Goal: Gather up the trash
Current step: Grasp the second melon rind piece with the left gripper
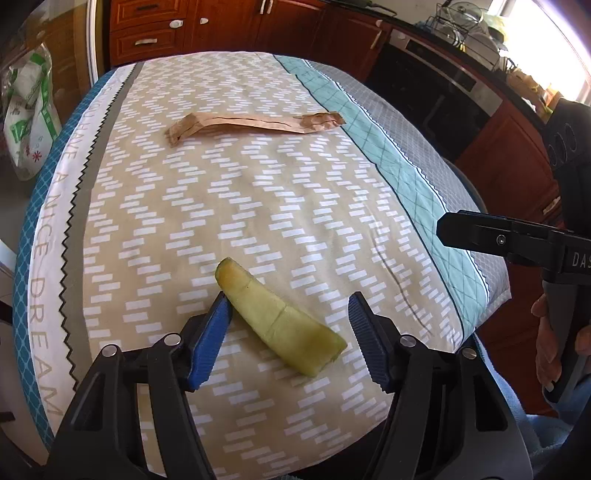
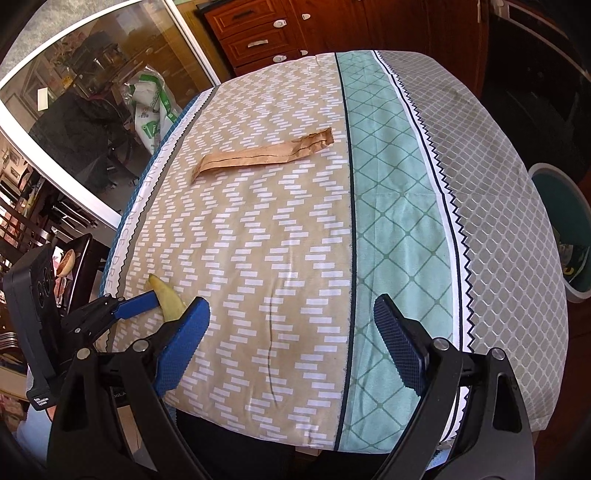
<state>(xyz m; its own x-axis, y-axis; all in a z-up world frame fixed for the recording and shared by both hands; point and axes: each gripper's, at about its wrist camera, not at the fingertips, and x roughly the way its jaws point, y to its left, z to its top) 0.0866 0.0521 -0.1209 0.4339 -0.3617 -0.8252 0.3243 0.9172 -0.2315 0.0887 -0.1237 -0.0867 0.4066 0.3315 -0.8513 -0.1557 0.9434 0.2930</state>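
The left tool (image 1: 288, 332) is standing open around the melon rind (image 1: 280, 321) lying on the desk (image 1: 258, 206), one pad touching it. The right tool (image 2: 291, 339) is hanging wide open, empty. The right tool's finger is half hiding the rind in its own view. Paper strip (image 1: 255, 123) is lying farther back.

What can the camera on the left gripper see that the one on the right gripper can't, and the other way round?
Only the left view shows the whole melon rind lying between the left gripper fingers, plus a dish rack.
Only the right view shows the bin beside the table and the right gripper, open and empty.
Both show the brown paper strip and the patterned tablecloth.
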